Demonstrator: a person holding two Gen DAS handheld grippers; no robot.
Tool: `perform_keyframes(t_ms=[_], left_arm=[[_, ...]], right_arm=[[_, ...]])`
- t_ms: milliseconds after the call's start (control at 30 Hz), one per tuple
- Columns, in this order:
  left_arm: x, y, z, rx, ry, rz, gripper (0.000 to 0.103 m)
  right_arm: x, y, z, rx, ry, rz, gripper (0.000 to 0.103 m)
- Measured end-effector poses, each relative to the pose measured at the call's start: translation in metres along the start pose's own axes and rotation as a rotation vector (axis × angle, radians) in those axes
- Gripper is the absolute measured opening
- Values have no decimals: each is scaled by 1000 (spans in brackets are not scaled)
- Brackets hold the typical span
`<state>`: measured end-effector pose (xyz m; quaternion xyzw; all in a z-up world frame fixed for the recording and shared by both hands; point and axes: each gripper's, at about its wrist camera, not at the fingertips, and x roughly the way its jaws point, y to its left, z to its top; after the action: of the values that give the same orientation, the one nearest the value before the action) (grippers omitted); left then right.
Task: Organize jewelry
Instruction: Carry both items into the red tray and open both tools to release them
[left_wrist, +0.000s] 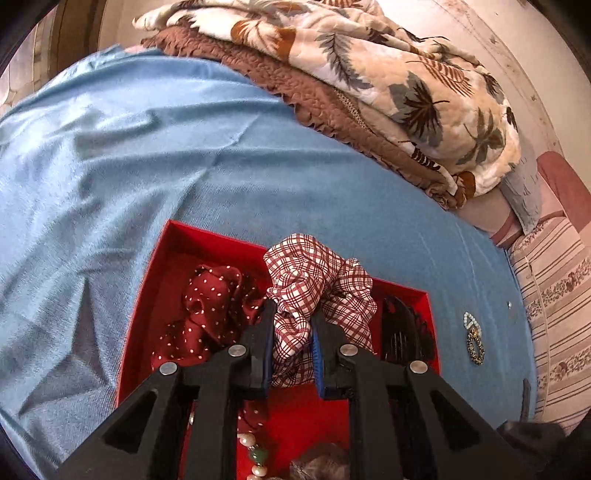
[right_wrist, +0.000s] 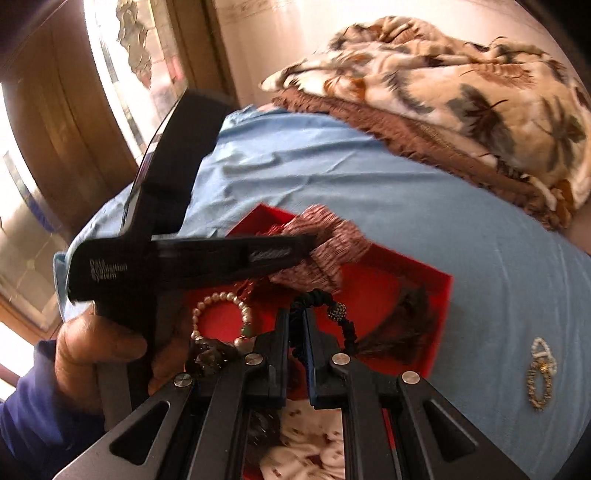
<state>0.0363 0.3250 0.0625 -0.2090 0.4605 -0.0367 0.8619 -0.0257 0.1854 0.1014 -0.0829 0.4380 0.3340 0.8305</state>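
A red box (left_wrist: 173, 240) lies on the blue bedsheet. My left gripper (left_wrist: 293, 321) is shut on a red-and-white checked scrunchie (left_wrist: 314, 273) and holds it over the box. In the box lie a dark red dotted scrunchie (left_wrist: 210, 299), a black hair clip (left_wrist: 399, 328) and a pearl bracelet (left_wrist: 255, 454). In the right wrist view my right gripper (right_wrist: 295, 325) is shut on a black beaded bracelet (right_wrist: 332, 310) over the red box (right_wrist: 439, 291). The left gripper (right_wrist: 310, 240) shows there holding the checked scrunchie (right_wrist: 332, 251). A pearl bracelet (right_wrist: 221, 302) lies in the box.
Two small bracelets (left_wrist: 474, 338) lie on the blue sheet (left_wrist: 147, 147) right of the box; they also show in the right wrist view (right_wrist: 541, 373). Folded leaf-print and brown blankets (left_wrist: 369, 74) are stacked at the back. A striped pillow (left_wrist: 554, 314) lies at the right.
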Motion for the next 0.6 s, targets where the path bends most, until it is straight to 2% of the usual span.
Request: perform_keyframes(t_ms=[333,500,567,600], left_arm=[[3,1,-1,5,11,4,16],[-5,1,-1,4,-4,-10,27],[-11,0,-1,4,-21,-15,39],[-15,0,-2,4,-34,-14,41]], right_arm=[[34,0,-8,-14,68,-13,9],[34,-1,-8,-2,62,-15,10],[31,-1,-6,0,56,-17,13],[30,-1,-6,-2,53,-17,19]])
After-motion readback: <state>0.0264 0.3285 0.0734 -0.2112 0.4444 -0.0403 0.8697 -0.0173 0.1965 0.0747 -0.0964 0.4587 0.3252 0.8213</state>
